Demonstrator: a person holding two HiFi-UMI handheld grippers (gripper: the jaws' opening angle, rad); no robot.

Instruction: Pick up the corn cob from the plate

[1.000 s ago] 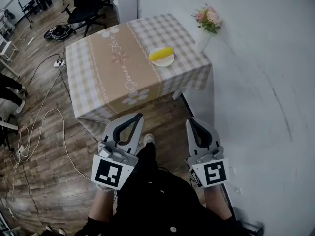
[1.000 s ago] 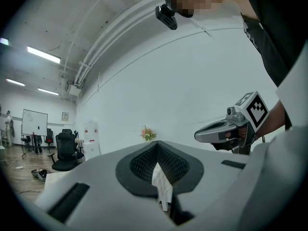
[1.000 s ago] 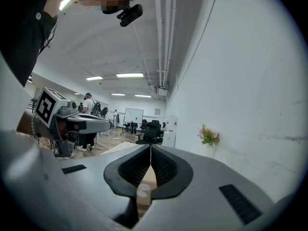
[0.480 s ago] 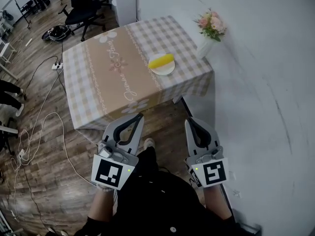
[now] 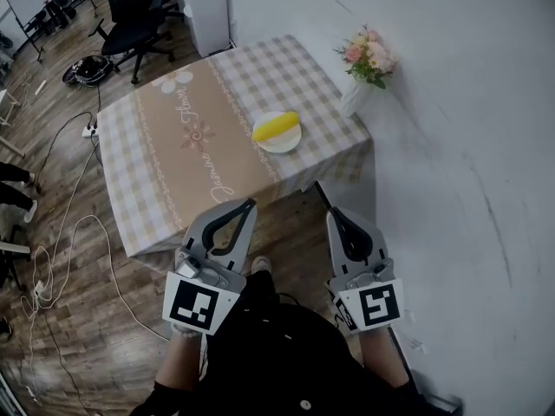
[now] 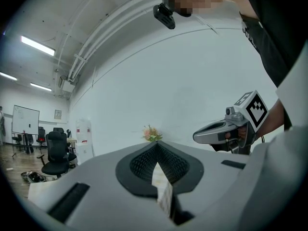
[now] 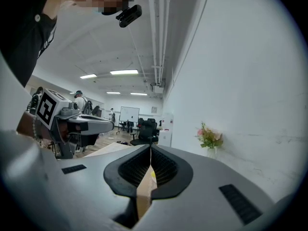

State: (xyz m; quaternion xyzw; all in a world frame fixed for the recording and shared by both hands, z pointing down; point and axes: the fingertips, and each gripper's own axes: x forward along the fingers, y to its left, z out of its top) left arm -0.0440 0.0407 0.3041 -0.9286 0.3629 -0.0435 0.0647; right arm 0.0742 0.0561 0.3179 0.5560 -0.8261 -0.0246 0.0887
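A yellow corn cob (image 5: 276, 126) lies on a small white plate (image 5: 284, 142) near the right end of a table with a checked cloth (image 5: 173, 154). Both grippers are held level in front of the person, short of the table's near edge and well apart from the plate. My left gripper (image 5: 250, 204) is shut with nothing in it; in the left gripper view its jaws meet at the tip (image 6: 156, 144). My right gripper (image 5: 330, 212) is also shut and empty (image 7: 150, 148). A yellow speck shows through its jaw gap, too small to tell whether it is the cob.
A white vase of pink flowers (image 5: 365, 59) stands at the table's far right corner against the white wall. A black office chair (image 5: 130, 7) and a white cabinet (image 5: 205, 7) stand beyond the table. Cables (image 5: 61, 232) trail over the wooden floor at left.
The table with the plate and corn has come nearer and lower in the head view as the person walked toward it. Both grippers stayed shut, side by side.
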